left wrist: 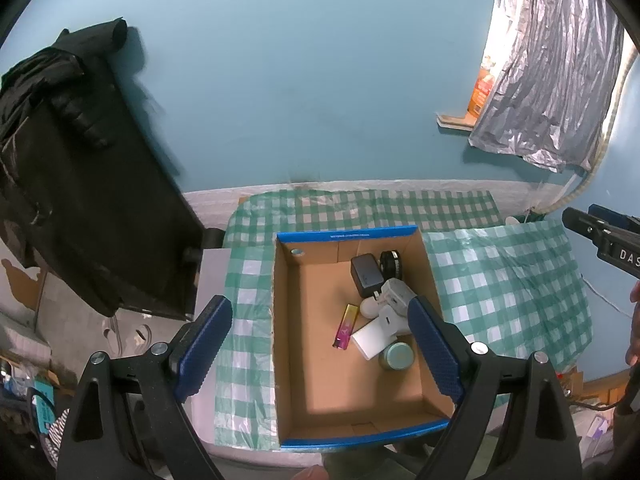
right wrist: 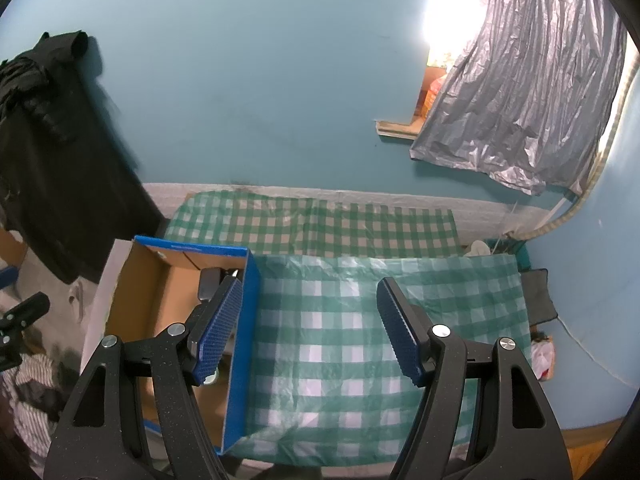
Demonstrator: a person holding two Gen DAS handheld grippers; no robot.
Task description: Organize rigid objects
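Both sets of tongs hang spread and empty above the table: the left tongs over the blue-rimmed cardboard box, the right tongs over the green checked cloth beside it. Inside the box, toward its right wall, lie a teal tin, white charger, colourful lighter and, farthest, a black adapter.

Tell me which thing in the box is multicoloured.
The slim pink-and-yellow lighter, lying flat left of the white pieces; everything else in the cardboard box is black, white or teal.
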